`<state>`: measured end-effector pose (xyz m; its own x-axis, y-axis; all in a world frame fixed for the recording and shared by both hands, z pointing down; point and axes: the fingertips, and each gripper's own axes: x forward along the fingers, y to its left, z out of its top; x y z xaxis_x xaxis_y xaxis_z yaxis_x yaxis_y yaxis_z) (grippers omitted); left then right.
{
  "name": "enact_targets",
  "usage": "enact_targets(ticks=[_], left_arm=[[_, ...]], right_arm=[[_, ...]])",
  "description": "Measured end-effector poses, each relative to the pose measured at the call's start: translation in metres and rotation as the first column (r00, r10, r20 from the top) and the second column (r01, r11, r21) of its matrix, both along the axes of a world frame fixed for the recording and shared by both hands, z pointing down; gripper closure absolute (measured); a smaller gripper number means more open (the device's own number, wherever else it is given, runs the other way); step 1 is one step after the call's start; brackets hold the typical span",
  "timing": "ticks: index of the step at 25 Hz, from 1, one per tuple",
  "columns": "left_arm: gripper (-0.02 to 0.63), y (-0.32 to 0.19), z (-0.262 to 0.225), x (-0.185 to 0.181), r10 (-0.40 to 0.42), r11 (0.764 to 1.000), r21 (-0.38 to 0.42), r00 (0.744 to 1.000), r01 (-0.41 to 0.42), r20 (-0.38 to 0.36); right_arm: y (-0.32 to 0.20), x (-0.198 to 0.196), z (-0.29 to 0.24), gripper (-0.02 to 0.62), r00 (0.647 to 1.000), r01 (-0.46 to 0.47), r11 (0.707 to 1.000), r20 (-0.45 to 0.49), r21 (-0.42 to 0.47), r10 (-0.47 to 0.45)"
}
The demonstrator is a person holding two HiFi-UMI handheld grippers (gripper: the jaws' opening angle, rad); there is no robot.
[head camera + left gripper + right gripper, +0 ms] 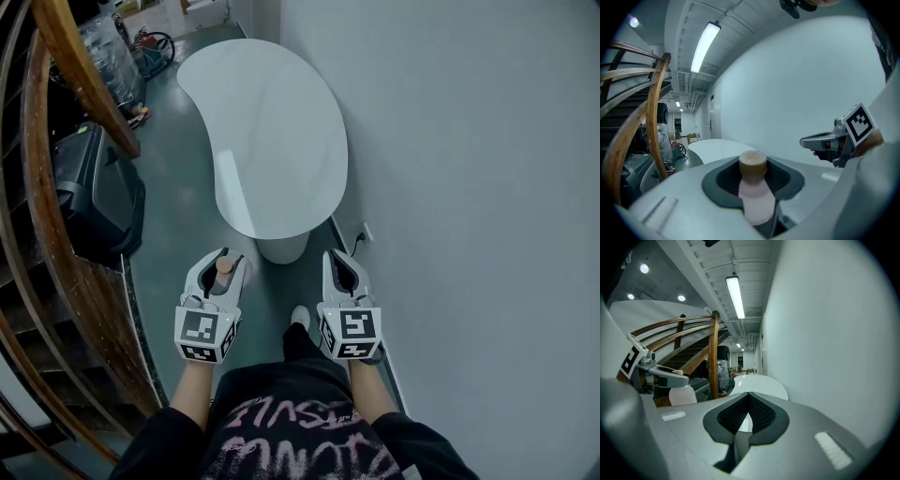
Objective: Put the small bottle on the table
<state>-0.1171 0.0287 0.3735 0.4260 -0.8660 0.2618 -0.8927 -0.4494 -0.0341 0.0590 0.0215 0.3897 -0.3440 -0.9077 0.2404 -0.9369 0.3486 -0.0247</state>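
A small pale pink bottle (225, 273) with a tan cap sits upright between the jaws of my left gripper (222, 272), which is shut on it. The left gripper view shows the bottle (754, 194) close up, cap upward, held by its body. My right gripper (344, 271) is level with the left one, shut, with nothing between its jaws. A white kidney-shaped table (272, 141) stands ahead of both grippers against the wall; it also shows in the left gripper view as a table (717, 147) and in the right gripper view as a table (757, 383).
A curved wooden stair rail (66, 187) and dark steps run along the left. A black machine (94, 192) stands beside the stairs. The pale wall (469, 187) closes the right side, with a socket (366, 232) low by the table's pedestal. The floor is grey-green.
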Motion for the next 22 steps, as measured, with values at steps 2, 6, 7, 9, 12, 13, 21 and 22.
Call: enact_targets(ticks=[2,6,7,9,12,13,21,22], left_arm=[[0.482,-0.008,0.002,0.0,-0.003,1.0,-0.006,1.0,0.003,0.003],[0.482,-0.024,0.001,0.003,-0.011,1.0,-0.013,1.0,0.011,0.007],[0.482,-0.028,0.001,0.003,-0.015,1.0,-0.014,1.0,0.015,0.009],[0.481,-0.038,-0.001,0.004,-0.023,1.0,-0.016,1.0,0.023,0.012],[0.482,-0.051,-0.006,0.008,-0.03,0.999,-0.015,0.999,0.03,0.016],[0.481,-0.055,-0.008,0.01,-0.031,0.999,-0.012,0.999,0.032,0.017],[0.481,-0.085,-0.015,0.021,-0.051,0.999,0.004,0.998,0.051,0.03],[0.481,-0.089,-0.015,0.023,-0.054,0.999,0.005,0.998,0.054,0.031]], right_arm=[[-0.009,0.0,0.002,0.584,1.0,0.005,1.0,0.004,-0.005,-0.005],[-0.029,0.002,0.002,0.584,1.0,0.015,1.0,0.011,-0.01,-0.015],[-0.034,0.002,0.002,0.584,1.0,0.02,1.0,0.012,-0.009,-0.02],[-0.045,0.003,0.0,0.584,1.0,0.028,1.0,0.014,-0.009,-0.028],[-0.061,0.007,-0.005,0.584,0.999,0.035,0.999,0.016,-0.007,-0.035],[-0.066,0.009,-0.007,0.584,0.999,0.037,0.999,0.019,-0.005,-0.037],[-0.102,0.017,-0.014,0.584,0.997,0.066,0.998,0.031,0.013,-0.067],[-0.105,0.019,-0.014,0.584,0.997,0.071,0.997,0.03,0.012,-0.071]])
